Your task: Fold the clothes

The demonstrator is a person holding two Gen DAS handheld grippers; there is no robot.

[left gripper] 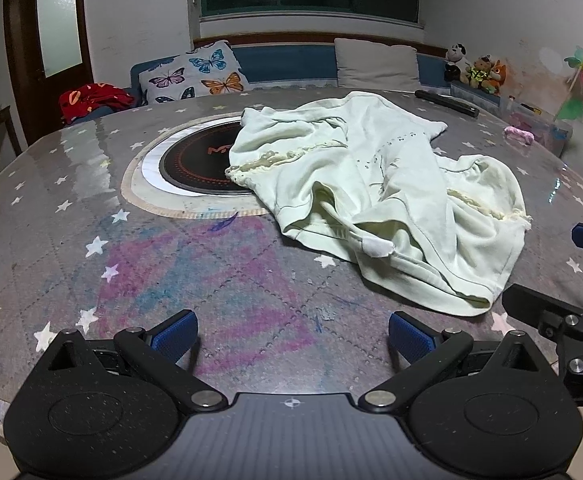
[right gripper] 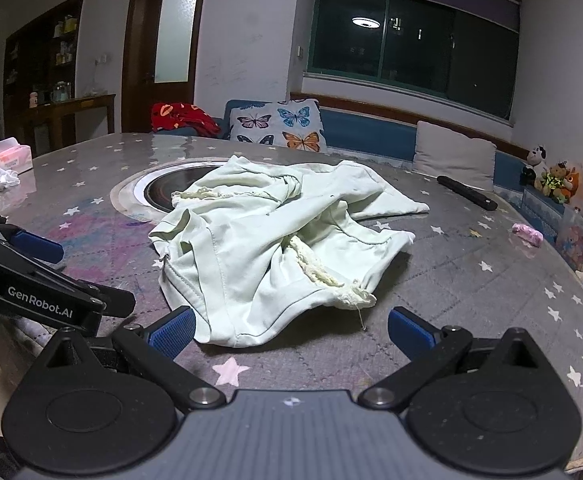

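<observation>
A crumpled pale green garment (left gripper: 379, 196) with lace trim lies in a heap on the round table (left gripper: 91, 240), partly over the black hob set in the table's middle. In the left wrist view my left gripper (left gripper: 293, 334) stands open over bare tabletop, near and to the left of the garment. My right gripper (left gripper: 563, 272) shows at the right edge, beside the garment's near hem. In the right wrist view the right gripper (right gripper: 290, 331) is open, with the garment's (right gripper: 275, 248) near edge just ahead of its fingertips. The left gripper (right gripper: 79, 276) is open at the left, beside the cloth.
The black hob (left gripper: 195, 160) sits in a ring at the table's centre. A black remote (right gripper: 467, 192) and a small pink object (right gripper: 527, 234) lie at the far right. A tissue pack (right gripper: 7, 156) stands far left. A sofa with a butterfly cushion (left gripper: 195, 72) runs behind.
</observation>
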